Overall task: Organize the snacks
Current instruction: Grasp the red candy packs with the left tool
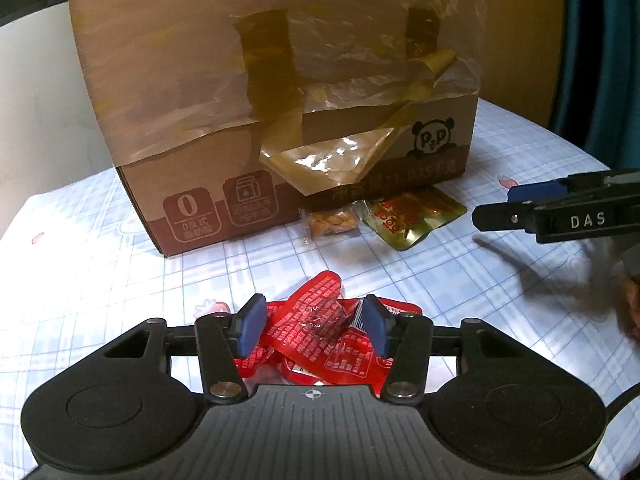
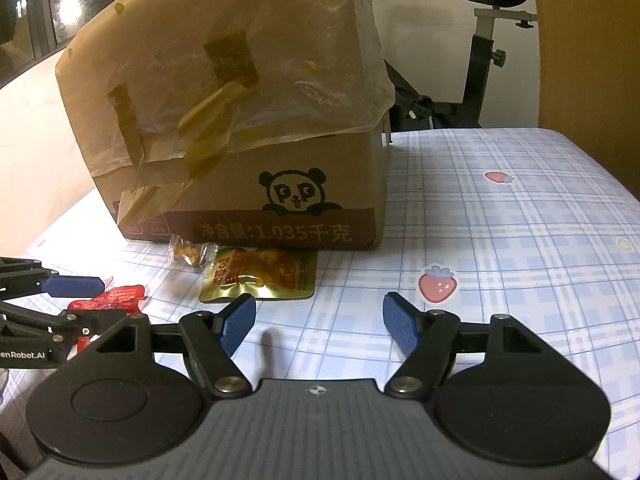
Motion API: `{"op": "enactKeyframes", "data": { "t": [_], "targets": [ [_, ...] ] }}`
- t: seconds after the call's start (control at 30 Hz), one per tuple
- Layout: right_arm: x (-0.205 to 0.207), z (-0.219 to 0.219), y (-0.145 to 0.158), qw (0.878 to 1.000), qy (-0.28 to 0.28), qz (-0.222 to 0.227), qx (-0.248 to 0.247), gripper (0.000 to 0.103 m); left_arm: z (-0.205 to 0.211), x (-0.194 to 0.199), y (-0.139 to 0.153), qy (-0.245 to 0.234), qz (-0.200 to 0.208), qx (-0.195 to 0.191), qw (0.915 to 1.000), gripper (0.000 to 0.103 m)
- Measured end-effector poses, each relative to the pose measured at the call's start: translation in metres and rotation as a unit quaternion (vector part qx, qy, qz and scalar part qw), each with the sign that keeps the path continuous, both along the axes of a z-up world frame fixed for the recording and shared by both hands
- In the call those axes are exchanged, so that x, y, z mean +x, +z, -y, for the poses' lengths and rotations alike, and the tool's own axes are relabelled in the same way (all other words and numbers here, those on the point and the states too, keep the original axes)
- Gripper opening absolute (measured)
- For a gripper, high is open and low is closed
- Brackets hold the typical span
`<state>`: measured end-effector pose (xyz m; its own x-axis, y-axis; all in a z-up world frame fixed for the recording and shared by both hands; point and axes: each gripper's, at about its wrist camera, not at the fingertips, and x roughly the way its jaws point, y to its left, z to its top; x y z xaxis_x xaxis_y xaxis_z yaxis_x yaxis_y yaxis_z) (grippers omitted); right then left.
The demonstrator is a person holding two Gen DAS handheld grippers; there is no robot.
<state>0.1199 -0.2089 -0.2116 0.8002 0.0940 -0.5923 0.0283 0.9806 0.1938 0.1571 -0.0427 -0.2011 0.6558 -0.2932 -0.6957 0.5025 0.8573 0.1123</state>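
Note:
A pile of red snack packets (image 1: 316,344) lies on the checked tablecloth (image 1: 440,300) right under my left gripper (image 1: 314,328). Its blue pads stand open on either side of the top packet, and neither pad visibly presses on it. In the right wrist view the same red packets (image 2: 116,298) show at the left, between the fingers of the left gripper (image 2: 90,302). A gold snack pouch (image 2: 264,276) and a small clear-wrapped snack (image 2: 188,254) lie against the foot of the box. My right gripper (image 2: 320,324) hovers open over bare cloth, with nothing between its fingers.
A large cardboard box (image 1: 192,168) with a panda print, loose tape and plastic film stands at the back of the table. The strawberry-print cloth (image 2: 520,240) stretches to the right. An exercise bike (image 2: 480,80) stands behind the table, with a wooden panel (image 2: 580,40) at the far right.

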Motion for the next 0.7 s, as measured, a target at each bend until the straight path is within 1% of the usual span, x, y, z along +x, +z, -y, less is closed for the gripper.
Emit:
{"op": "enactKeyframes", "data": {
  "t": [0.1, 0.13, 0.3, 0.37, 0.4, 0.43, 0.47, 0.53, 0.7],
  "targets": [
    [0.000, 0.000, 0.000, 1.000, 0.000, 0.000, 0.001, 0.073, 0.001, -0.001, -0.003, 0.000, 0.005, 0.005, 1.0000, 0.060],
    [0.000, -0.001, 0.000, 1.000, 0.000, 0.000, 0.001, 0.073, 0.000, -0.001, -0.003, 0.001, 0.004, 0.001, 1.0000, 0.060],
    [0.000, 0.000, 0.000, 1.000, 0.000, 0.000, 0.002, 0.074, -0.001, 0.000, -0.002, -0.002, 0.003, 0.002, 1.0000, 0.060],
    [0.001, 0.000, 0.000, 1.000, 0.000, 0.000, 0.003, 0.074, 0.000, -0.001, -0.002, -0.001, 0.010, 0.009, 0.9999, 0.051],
    [0.000, 0.000, 0.000, 1.000, 0.000, 0.000, 0.003, 0.074, 0.000, -0.001, -0.001, -0.004, 0.008, 0.005, 0.9999, 0.043],
    [0.000, 0.000, 0.000, 1.000, 0.000, 0.000, 0.003, 0.074, -0.001, -0.002, 0.001, -0.004, 0.007, 0.001, 1.0000, 0.040],
    [0.000, 0.000, 0.000, 1.000, 0.000, 0.000, 0.003, 0.074, -0.001, -0.002, 0.002, -0.005, 0.006, -0.002, 1.0000, 0.039],
    [0.001, 0.000, 0.000, 1.000, 0.000, 0.000, 0.004, 0.074, -0.001, -0.004, 0.004, -0.009, 0.008, -0.005, 0.9999, 0.029],
    [0.000, 0.000, 0.000, 1.000, 0.000, 0.000, 0.004, 0.074, -0.005, -0.007, 0.015, -0.005, 0.019, -0.021, 0.9996, 0.025]
  ]
}}
